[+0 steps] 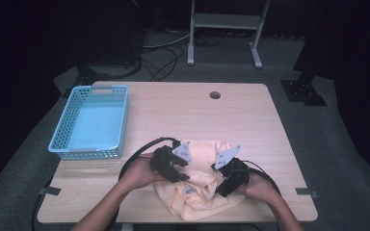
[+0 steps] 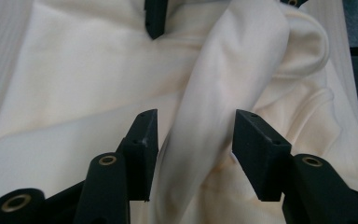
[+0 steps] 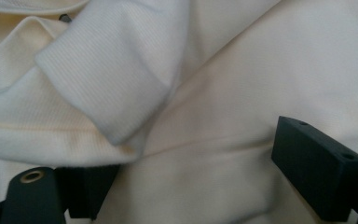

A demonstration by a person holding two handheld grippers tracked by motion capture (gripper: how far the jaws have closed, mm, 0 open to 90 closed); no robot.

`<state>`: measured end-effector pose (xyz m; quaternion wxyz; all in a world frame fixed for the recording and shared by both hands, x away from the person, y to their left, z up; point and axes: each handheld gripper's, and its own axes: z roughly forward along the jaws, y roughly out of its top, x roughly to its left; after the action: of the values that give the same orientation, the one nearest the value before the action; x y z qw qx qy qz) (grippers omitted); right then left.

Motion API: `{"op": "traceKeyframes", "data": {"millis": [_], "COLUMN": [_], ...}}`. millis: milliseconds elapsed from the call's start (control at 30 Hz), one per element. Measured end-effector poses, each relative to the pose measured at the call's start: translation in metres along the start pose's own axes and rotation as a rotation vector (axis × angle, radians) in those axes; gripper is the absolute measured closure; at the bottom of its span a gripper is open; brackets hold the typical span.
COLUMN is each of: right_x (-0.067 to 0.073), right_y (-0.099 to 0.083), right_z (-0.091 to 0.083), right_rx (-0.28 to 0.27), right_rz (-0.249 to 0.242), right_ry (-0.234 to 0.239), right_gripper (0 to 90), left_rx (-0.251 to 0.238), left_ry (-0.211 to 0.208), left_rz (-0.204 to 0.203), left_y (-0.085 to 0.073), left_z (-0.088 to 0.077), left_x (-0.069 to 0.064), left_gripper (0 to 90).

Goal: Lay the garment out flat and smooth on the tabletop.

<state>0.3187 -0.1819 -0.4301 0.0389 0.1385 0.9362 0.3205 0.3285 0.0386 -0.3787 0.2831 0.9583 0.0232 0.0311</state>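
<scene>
Cream garment [image 1: 200,185] lies crumpled on the near middle of the table [image 1: 250,125], close to the near edge, between the two hands. Folds bunched; a small label patch shows on the near part. In the left gripper view a raised ridge of the cloth [image 2: 223,93] runs up between the jaws. In the right gripper view a ribbed cuff [image 3: 107,79] lies folded over the smoother cloth, left of centre.

Left gripper [image 1: 185,174] sits on the garment's left edge, grey plate on top, cable looping off to the left. Its jaws stand apart, about half open; the ridge of cloth passes between them, touching or nearly touching the left pad, with a clear gap at the right pad. Not clamped.

Right gripper [image 1: 221,188] rests at the garment's right side, jaws pointing toward the cloth. Jaws stand wide; cloth spreads flat between them, the left jaw partly tucked under a fold. No pinch visible.

The tip of the other gripper pokes in at the far edge of the left gripper view.

Blue basket [image 1: 72,144] stands on the table's far left, well apart from the garment. Round hole [image 1: 215,95] in the tabletop near the far edge. Grey floor around, cables and a white stand's legs beyond.
</scene>
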Motion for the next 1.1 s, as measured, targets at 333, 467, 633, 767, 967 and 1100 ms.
{"op": "traceKeyframes", "data": {"millis": [333, 467, 633, 767, 967, 1100], "right_x": [-0.003, -0.005, -0.005, -0.004, -0.005, -0.003], "right_y": [-0.011, -0.020, -0.032, -0.035, -0.037, -0.036], "right_z": [-0.010, -0.017, -0.024, -0.026, -0.027, -0.028], "right_rx": [0.021, 0.024, -0.009, -0.005, 0.000, 0.005], "right_rz": [0.015, 0.036, 0.056, 0.061, 0.059, 0.063], "right_ry": [-0.019, -0.032, -0.046, -0.049, -0.052, -0.059], "right_gripper": [16.3, 16.3, 16.5, 16.5, 16.5, 16.5], "left_rx": [0.015, 0.062, 0.082, 0.097, 0.124, 0.143], "left_ry": [-0.082, -0.104, -0.120, -0.109, -0.067, -0.039], "left_rz": [0.017, 0.030, 0.051, 0.051, 0.020, -0.005], "left_y": [0.034, 0.044, 0.042, 0.029, 0.000, -0.020], "left_z": [0.037, 0.047, 0.044, 0.030, 0.003, -0.009], "left_x": [0.008, 0.009, 0.006, 0.000, -0.006, -0.007], "left_gripper": [48.5, 64.3, 82.7, 83.0, 83.0, 82.9]}}
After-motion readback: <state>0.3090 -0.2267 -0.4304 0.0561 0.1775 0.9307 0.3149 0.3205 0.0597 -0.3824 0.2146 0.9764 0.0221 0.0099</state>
